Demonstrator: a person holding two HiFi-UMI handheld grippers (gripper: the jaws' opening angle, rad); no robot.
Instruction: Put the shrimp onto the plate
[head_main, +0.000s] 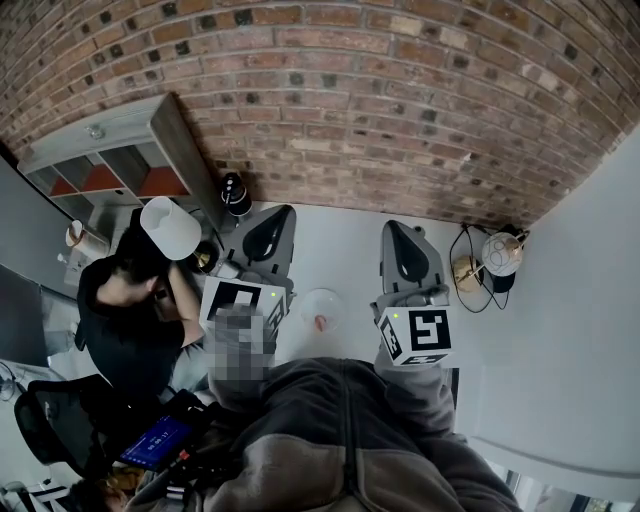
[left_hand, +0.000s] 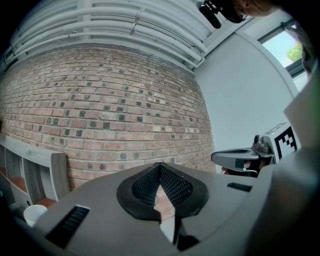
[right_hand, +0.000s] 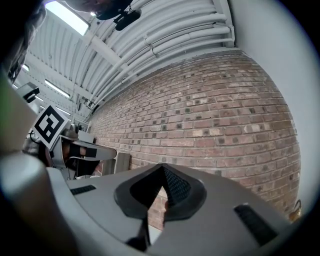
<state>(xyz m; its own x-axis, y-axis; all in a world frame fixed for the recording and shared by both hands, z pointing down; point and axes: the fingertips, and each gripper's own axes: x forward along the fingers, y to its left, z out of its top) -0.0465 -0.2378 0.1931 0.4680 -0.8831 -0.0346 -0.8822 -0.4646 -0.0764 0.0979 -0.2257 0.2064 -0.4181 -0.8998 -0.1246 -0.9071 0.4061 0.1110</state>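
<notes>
In the head view a small round pale plate (head_main: 322, 303) lies on the white table between my two grippers, with a small pink piece, apparently the shrimp (head_main: 320, 322), on it. My left gripper (head_main: 270, 232) is held up to the left of the plate and my right gripper (head_main: 405, 248) to its right. Both point toward the brick wall. In the left gripper view the gripper (left_hand: 160, 172) has its jaws closed together on nothing. The right gripper view shows the same for the gripper (right_hand: 162, 172). Neither gripper view shows the plate or the shrimp.
A person in black (head_main: 125, 310) sits at the left by a grey shelf unit (head_main: 120, 160). A black bottle (head_main: 236, 195) stands near the wall. A round lamp with cables (head_main: 498, 255) is at the right. The brick wall (head_main: 380, 90) closes the far side.
</notes>
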